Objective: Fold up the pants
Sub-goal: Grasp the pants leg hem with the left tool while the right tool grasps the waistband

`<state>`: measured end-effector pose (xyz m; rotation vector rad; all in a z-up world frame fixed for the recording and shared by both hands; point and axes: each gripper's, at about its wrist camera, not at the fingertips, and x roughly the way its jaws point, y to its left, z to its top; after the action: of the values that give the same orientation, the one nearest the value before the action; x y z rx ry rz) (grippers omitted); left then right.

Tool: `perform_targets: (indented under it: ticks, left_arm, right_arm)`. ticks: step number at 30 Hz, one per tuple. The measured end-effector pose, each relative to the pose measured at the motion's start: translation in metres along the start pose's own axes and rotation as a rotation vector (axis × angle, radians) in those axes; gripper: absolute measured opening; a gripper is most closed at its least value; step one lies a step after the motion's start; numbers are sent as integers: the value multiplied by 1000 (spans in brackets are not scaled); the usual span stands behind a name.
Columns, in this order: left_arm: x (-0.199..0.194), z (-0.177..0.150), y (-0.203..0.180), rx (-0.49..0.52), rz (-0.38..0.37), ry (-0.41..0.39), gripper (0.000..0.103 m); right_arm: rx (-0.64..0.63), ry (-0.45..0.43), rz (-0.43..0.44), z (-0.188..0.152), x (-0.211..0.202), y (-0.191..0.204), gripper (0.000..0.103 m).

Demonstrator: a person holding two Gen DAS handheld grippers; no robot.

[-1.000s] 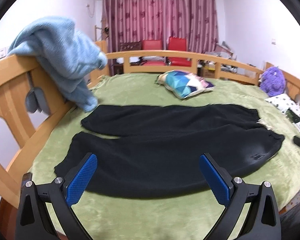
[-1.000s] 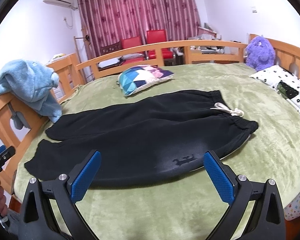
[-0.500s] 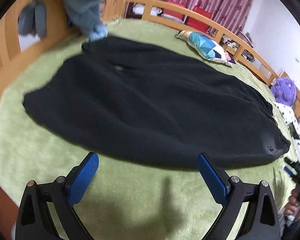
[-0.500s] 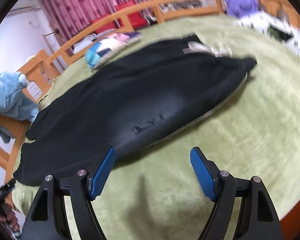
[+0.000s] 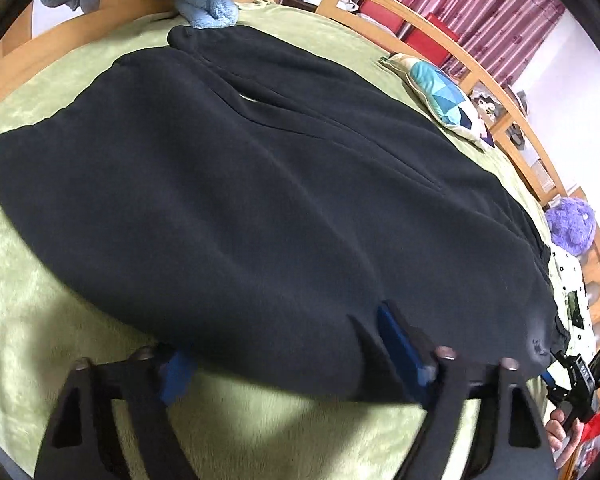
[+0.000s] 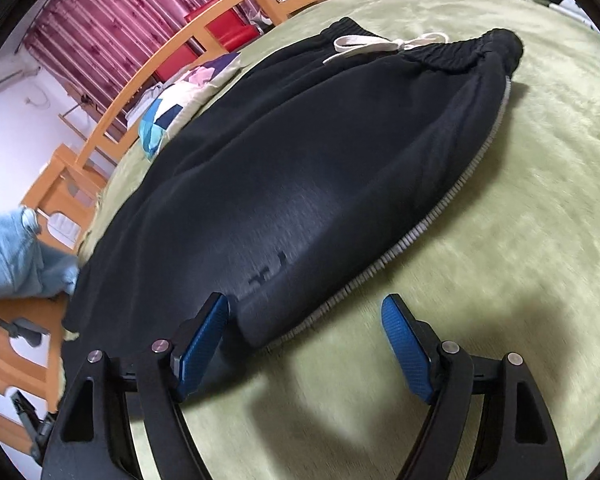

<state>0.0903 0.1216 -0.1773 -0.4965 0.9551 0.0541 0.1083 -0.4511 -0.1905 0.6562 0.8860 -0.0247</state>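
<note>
Black pants [image 5: 260,200] lay flat near the bed's [image 5: 40,280] front edge; both grippers, left [image 5: 288,356] and right [image 6: 306,340], had descended, jaws apart, straddling the near hem for the first fold.

Matt black fleece pants [image 5: 260,200] on plush green blanket [image 6: 500,200]

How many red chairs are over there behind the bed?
2. Both stand side by side past the wooden bed rail, before the pink curtain: one red chair nearer the bed's foot, another red chair beside it. More may be hidden behind the rail.
</note>
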Motion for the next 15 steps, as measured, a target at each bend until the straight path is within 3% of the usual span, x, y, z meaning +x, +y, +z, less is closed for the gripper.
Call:
perform_targets:
  ticks: [1,2,3,4,5,11,15]
  left_arm:
    - [1,3,1,-2,0,6,54]
    - [1,7,2,0,0,15,37]
    - [-1,10,4,1,-4,20,29]
    - [-5,14,4,1,-16,17,17]
    - [-11,19,3,6,-34,8,15]
    - [-50,68,-29,100,-68,-98,12]
    - [-63,111,-51,151,-66,-171,12]
  right_arm:
    - [7,2,17,3,2,1,78]
    - [9,5,18,4,3,3,70]
    - [7,12,17,6,6,5,58]
    - [-8,29,5,9,9,10,27]
    - [-32,40,-1,12,10,16,15]
    - [-186,-79,-10,47,-17,71,11]
    - [-200,-118,30,86,-29,98,11]
